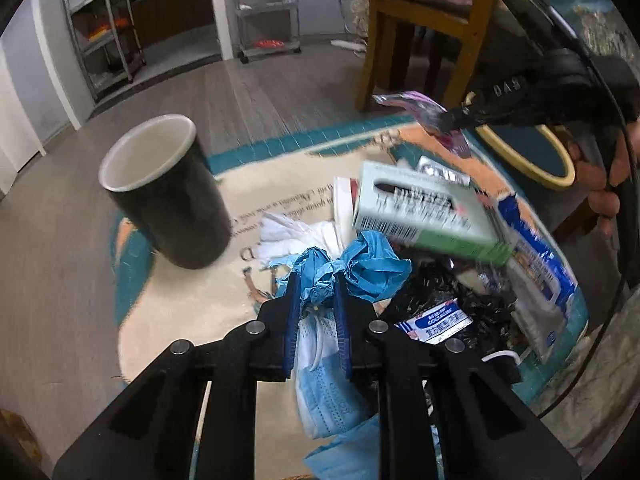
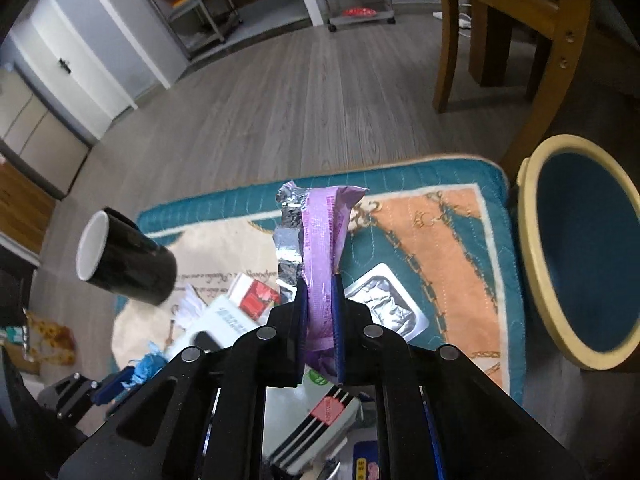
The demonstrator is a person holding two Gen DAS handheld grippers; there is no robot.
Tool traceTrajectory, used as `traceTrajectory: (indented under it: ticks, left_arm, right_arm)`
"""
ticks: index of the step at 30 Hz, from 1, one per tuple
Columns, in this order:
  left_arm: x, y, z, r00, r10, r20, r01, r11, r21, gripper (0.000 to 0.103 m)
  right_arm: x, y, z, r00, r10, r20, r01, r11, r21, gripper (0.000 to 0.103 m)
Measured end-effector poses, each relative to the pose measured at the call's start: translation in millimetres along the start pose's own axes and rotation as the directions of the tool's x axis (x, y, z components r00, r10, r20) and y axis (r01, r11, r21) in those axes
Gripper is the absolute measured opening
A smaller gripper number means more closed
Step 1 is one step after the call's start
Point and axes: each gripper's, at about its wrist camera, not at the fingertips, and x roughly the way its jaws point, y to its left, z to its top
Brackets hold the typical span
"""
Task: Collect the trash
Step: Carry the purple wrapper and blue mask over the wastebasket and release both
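- Trash lies heaped on the patterned rug (image 1: 192,304), filling the middle and lower right of my left wrist view.
- My left claw (image 1: 316,292) is clenched on a crumpled blue paper wad (image 1: 352,268); the wad bulges out above the blue pads (image 1: 291,320) and spreads to the right.
- A pale blue face mask (image 1: 328,380) hangs under that claw, its long axis running down the frame.
- Just above and right of the wad, a white and green carton (image 1: 424,208) lies tilted, its long axis sloping from upper left to lower right; it is blurred.
- My right claw (image 2: 319,304) grasps a purple foil wrapper (image 2: 320,240). The wrapper's long axis runs straight up the frame, along the fingers, its torn silver end pointing away from me.
- In the left wrist view the same wrapper shows at upper right, held well above the heap.
- A black cup (image 1: 168,192) with a white inside stands on the rug at the left, apart from the heap.
- A silver blister pack (image 2: 388,304) lies flat on the rug just right of my right claw.
- A blue tub with a cream rim (image 2: 532,240) sits at the right edge, beside the rug.
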Motion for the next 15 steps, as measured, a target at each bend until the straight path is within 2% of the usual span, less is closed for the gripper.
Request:
traceTrajectory:
  ticks: [9, 15]
  left_arm:
    - [-49, -3, 16, 0.991, 0.025, 0.129, -0.021, 0.999, -0.027, 0.016]
    - [-65, -22, 37, 0.982, -0.004, 0.187, 0.007, 1.0, -0.016, 0.016]
  right_arm:
    - [-53, -8, -3, 0.994, 0.044, 0.101, -0.047, 0.999, 0.021, 0.012]
    - [-86, -24, -2, 0.987, 0.047, 0.155, -0.052, 0.998, 0.033, 0.012]
